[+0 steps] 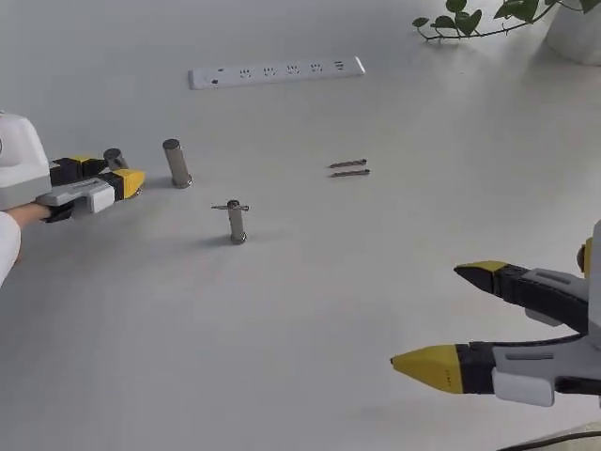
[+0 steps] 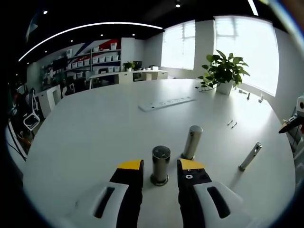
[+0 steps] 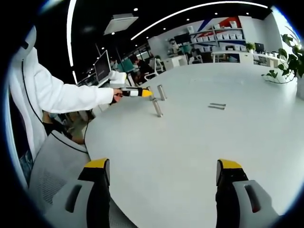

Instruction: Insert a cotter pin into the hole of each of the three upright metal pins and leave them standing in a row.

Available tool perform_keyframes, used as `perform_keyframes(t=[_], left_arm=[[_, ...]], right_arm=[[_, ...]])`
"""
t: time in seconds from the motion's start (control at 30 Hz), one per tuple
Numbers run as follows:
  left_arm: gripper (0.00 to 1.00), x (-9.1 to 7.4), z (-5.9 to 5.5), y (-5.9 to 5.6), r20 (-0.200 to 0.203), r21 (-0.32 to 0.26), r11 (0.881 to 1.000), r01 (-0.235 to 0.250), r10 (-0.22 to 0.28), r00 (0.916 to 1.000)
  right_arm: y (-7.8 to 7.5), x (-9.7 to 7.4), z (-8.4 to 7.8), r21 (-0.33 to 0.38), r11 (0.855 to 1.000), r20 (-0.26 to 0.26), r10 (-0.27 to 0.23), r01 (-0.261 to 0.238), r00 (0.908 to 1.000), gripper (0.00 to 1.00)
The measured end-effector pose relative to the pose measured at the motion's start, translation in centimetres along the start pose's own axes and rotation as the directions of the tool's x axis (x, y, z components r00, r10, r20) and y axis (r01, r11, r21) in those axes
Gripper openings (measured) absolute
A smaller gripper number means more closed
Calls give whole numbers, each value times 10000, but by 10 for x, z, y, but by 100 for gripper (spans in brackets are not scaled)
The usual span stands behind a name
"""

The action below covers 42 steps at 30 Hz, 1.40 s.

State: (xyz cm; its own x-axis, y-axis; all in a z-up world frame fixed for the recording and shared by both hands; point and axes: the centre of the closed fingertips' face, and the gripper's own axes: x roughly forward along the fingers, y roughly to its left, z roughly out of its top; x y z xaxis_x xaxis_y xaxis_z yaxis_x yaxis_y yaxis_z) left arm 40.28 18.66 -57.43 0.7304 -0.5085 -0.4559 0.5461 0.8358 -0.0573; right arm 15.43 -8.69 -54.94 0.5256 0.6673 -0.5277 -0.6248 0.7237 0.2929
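Your left tool [image 1: 111, 171] sat by the desk's [image 1: 310, 310] left edge, jaws narrowly parted either side of the end metal pin [image 2: 160, 164] without touching it, probably to steady it for pinning. Your right tool [image 1: 427, 317] hung wide and empty near the front right corner, well apart from the two loose cotter pins [image 1: 349, 168] mid-desk.

The leftmost pin [image 1: 114, 157] — lower part hidden behind the left gripper [image 1: 118, 172].

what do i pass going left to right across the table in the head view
left gripper → bare metal pin → metal pin with a cotter pin through it → two loose cotter pins → right gripper
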Motion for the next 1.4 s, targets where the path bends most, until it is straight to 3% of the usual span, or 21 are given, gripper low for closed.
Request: perform_keyframes(t=[0.17,0.43,0.53,0.73,0.87,1.0,1.17,1.4], left_arm=[[12,1,0,-1,-14,23,9999,118,-118,9999],[11,2,0,1,-113,397,9992,58,-54,9999],[11,3,0,3,-68,73,10000,-37,37,10000],[10,2,-1,6,-161,169,9995,-251,253,9995],[10,-7,5,3,-54,316,9989,-343,345,9994],[10,-20,15,-6,141,418,9984,-393,387,9992],[10,-41,25,-26,360,606,9970,-472,451,9983],[10,-69,24,-61,470,627,9972,-407,378,9982]], right_arm=[[-1,1,2,-32,10000,25,27,-27,10000,90],[-2,2,1,16,10000,46,-22,22,10000,88],[-1,1,1,2,10000,71,2,-2,10000,88],[1,1,2,-191,9998,56,25,-24,10000,86],[4,1,4,-237,9996,137,173,-170,9998,86],[5,3,6,-312,9992,204,239,-233,9995,86],[8,5,12,-439,9982,375,433,-416,9984,84],[14,3,17,-561,9966,542,627,-597,9966,84]])
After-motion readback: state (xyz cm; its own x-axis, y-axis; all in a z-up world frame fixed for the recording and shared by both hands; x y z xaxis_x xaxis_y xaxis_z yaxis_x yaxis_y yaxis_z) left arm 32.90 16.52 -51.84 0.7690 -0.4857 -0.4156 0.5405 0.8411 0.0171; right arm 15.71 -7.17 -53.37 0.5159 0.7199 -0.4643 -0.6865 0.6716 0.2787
